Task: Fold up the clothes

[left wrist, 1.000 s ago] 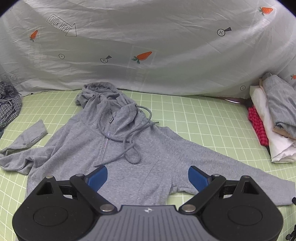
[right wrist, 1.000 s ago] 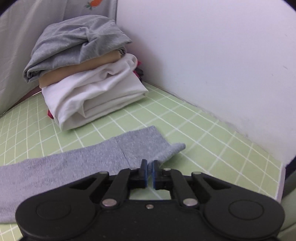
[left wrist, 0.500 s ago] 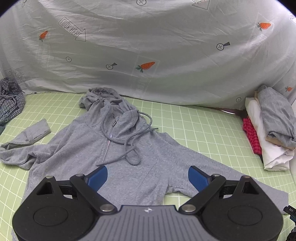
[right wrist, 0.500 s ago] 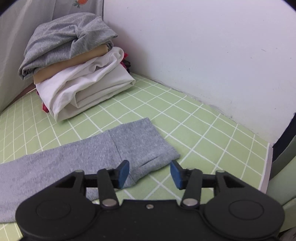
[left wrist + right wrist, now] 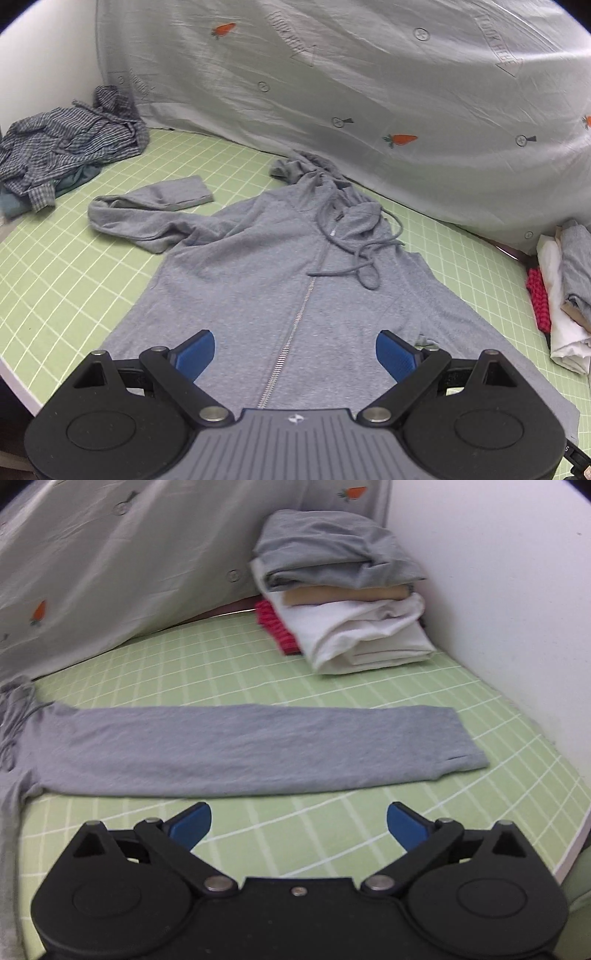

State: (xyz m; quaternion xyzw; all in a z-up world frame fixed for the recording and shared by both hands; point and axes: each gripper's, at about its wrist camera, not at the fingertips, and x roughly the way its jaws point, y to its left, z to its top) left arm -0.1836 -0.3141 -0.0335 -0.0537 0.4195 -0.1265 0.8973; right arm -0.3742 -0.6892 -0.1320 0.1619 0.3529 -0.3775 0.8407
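In the left wrist view, the left tongs (image 5: pixel 294 353) are spread wide and hold nothing; they hang over the lower part of the hoodie (image 5: pixel 280 280), which lies flat and face up in the middle of the bench (image 5: pixel 66 266), on its green grid mat, with the zipper closed. The hood points to the far edge, where a grey sheet (image 5: pixel 369 81) with carrot prints hangs. One sleeve is bent and crumpled toward the left edge. A checked shirt (image 5: pixel 70 144) lies bunched in the far left corner, and a stack (image 5: pixel 561 295) of folded clothes sits at the right edge. In the right wrist view, the right tongs (image 5: pixel 298 823) have just been opening and now stand spread wide, with nothing between them, over bare mat. Just beyond them the other sleeve (image 5: pixel 258 749) lies straight and flat, its cuff near the right edge. The stack (image 5: pixel 343 590) sits in the far right corner, against the white wall (image 5: pixel 498 590).
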